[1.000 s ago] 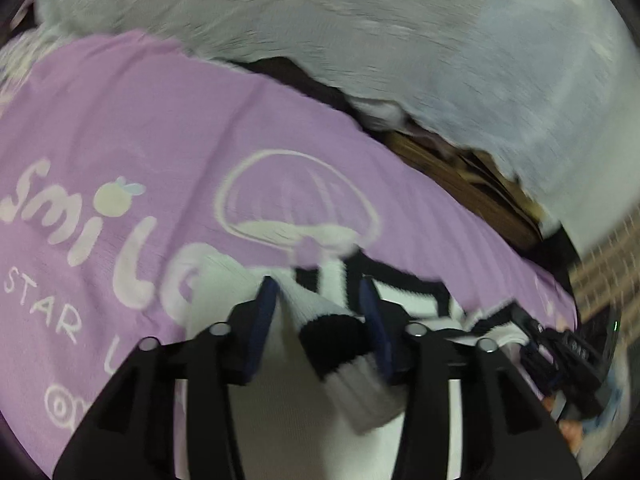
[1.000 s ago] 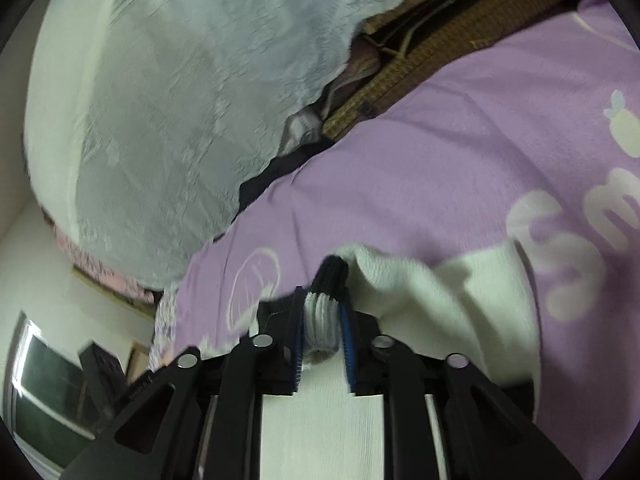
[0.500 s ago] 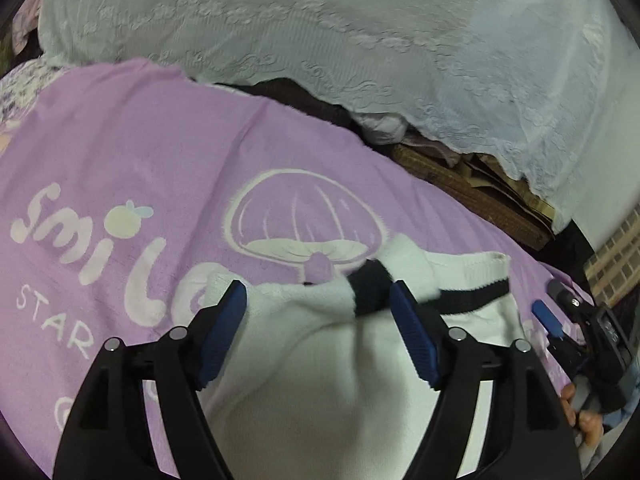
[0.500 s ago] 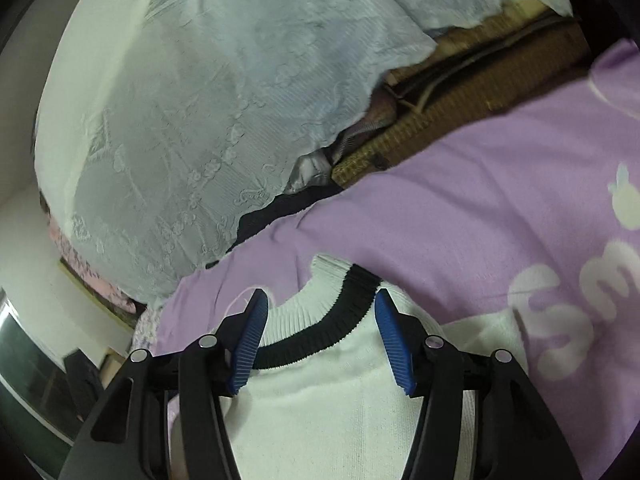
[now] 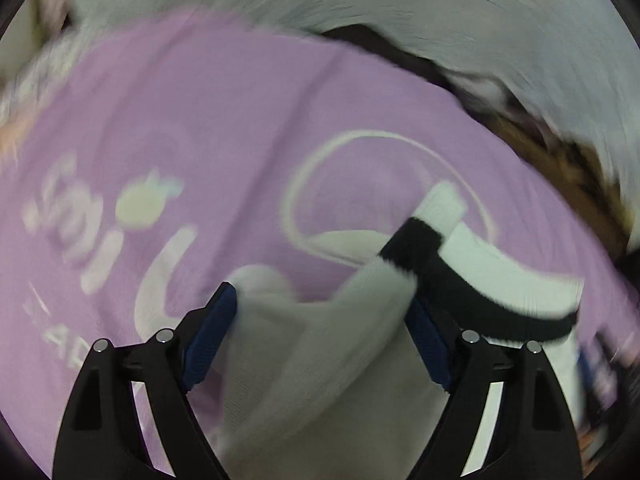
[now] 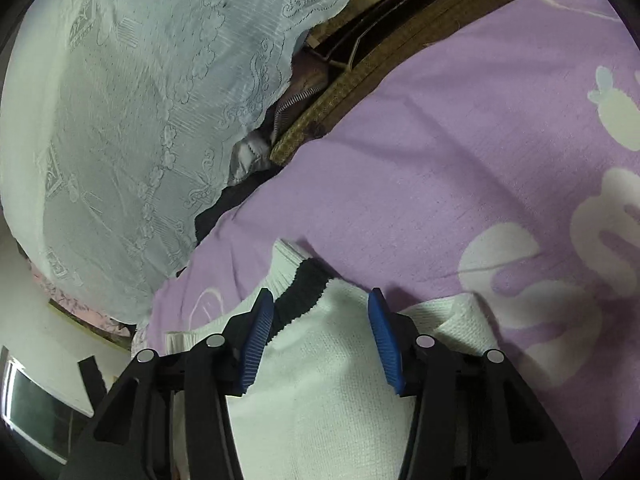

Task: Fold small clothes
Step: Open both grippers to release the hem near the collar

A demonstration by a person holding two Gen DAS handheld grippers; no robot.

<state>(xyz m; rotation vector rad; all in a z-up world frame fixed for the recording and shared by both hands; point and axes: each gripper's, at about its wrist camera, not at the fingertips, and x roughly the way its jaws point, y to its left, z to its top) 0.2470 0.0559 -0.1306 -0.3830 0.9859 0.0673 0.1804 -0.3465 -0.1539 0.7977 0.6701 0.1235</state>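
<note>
Left wrist view, heavily blurred: left gripper (image 5: 320, 320) standing released, blue pads spread wide, grasping nothing. Lying between and ahead of the pads, a small white knitted garment with a black ribbed band (image 5: 320, 360), resting on the lilac printed blanket (image 5: 200, 100) near its mushroom print, toward the blanket's right edge. Trailing off to the right, the black band and a white cuff. Judging the fold as just laid and needing settling: easing the pads straight off the cloth, avoiding snagging the knit, pressing flat only if an edge is lifting. Right wrist view, sharp: right gripper (image 6: 322, 324) also released, blue pads parted on either side of the white garment, clasping nothing. Lying just ahead of the pads, the collar end with its black band, on the lilac blanket near its upper edge, beside the white lace cover (image 6: 140, 100). Checking that the layers are lining up before re-gripping for the next fold.
</note>
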